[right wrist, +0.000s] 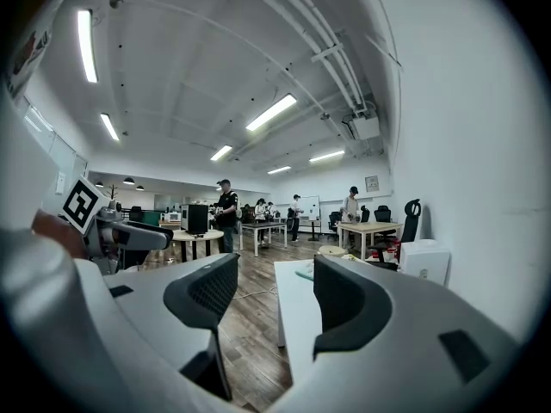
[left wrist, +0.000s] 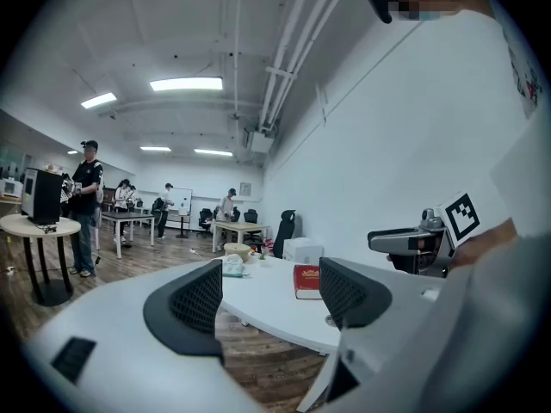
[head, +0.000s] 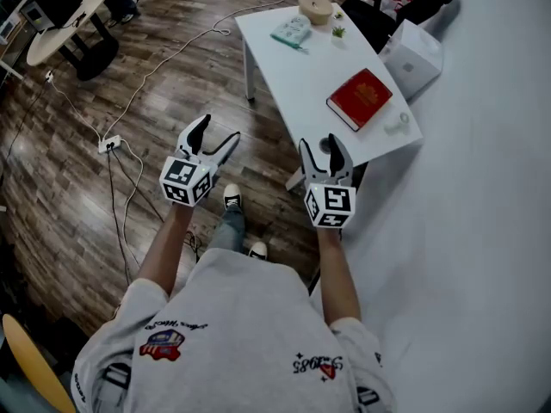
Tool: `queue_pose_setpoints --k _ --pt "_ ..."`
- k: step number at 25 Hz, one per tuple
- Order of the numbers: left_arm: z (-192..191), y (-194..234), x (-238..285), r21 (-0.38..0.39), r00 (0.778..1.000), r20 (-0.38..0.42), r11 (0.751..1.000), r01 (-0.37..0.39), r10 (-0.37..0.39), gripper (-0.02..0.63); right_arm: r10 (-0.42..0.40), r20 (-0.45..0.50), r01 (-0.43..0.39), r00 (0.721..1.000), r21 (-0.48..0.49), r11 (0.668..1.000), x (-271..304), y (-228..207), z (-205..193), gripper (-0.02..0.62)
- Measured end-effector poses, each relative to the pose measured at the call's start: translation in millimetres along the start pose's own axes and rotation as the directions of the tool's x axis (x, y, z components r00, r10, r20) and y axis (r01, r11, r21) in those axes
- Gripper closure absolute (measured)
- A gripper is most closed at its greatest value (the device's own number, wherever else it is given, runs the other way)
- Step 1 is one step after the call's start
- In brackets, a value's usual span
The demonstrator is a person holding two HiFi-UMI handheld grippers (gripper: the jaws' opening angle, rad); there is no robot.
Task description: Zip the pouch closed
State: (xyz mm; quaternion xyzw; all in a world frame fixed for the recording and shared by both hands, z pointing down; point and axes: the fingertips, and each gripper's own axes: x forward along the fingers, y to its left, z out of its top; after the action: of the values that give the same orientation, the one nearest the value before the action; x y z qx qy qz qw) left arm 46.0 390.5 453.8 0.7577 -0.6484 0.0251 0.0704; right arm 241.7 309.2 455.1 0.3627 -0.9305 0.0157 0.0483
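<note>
Pouch (head: 293,30) lies on white table (head: 297,80), untouched

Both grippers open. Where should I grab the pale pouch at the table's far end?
The pouch lies flat, so probably pinch its near edge from above, approaching from the table's floor side, away from the round object beside it. Its zipper is too small to see.

Left forearm (head: 162,249) and right forearm (head: 337,274) reach forward, side by side. Left gripper (head: 219,130) jaws wide apart (nothing between them). Right gripper (head: 321,142) the same, tips pointing ahead, the two grippers not touching.
</note>
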Motion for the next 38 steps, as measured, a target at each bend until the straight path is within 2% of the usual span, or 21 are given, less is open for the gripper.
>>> queue_pose_setpoints --k 4,9,18,23,27,33,38 --pt "9.7 29.0 47.5 -0.009 0.999 0.012 0.999 0.048 -0.048 0.272 -0.019 0.004 0.019 1.0 0.003 1.0 45.5 -15.0 7.8 0.333" --pt "16.1 72.8 109.7 0.039 0.993 -0.028 0.993 0.114 -0.113 0.272 -0.033 -0.007 0.033 0.999 0.004 0.999 121.0 -21.5 18.3 0.333" --pt "34.2 173.3 196.0 0.021 0.978 -0.07 0.98 0.2 -0.198 0.272 -0.066 -0.019 0.066 0.998 0.008 0.998 253.2 -36.1 40.6 0.333" --pt "40.2 224.8 233.7 0.014 0.974 -0.079 0.977 0.212 -0.21 0.272 -0.086 -0.024 0.086 0.996 0.009 0.996 311.8 -44.4 43.8 0.333" --pt "36.0 245.9 267.6 0.004 0.971 -0.092 0.975 0.221 -0.22 0.272 -0.089 -0.046 0.089 0.995 0.011 0.996 349.6 -62.8 33.1 0.334" --pt "38.0 277.1 343.5 -0.007 0.969 -0.105 0.974 0.226 -0.225 0.272 -0.097 -0.066 0.099 0.993 0.017 0.995 418.8 -114.9 23.1 0.337" --pt "48.6 298.9 410.2 0.006 0.971 -0.123 0.978 0.207 -0.205 0.272 -0.07 -0.083 0.071 0.994 0.016 0.997 479.6 -164.7 12.0 0.339"
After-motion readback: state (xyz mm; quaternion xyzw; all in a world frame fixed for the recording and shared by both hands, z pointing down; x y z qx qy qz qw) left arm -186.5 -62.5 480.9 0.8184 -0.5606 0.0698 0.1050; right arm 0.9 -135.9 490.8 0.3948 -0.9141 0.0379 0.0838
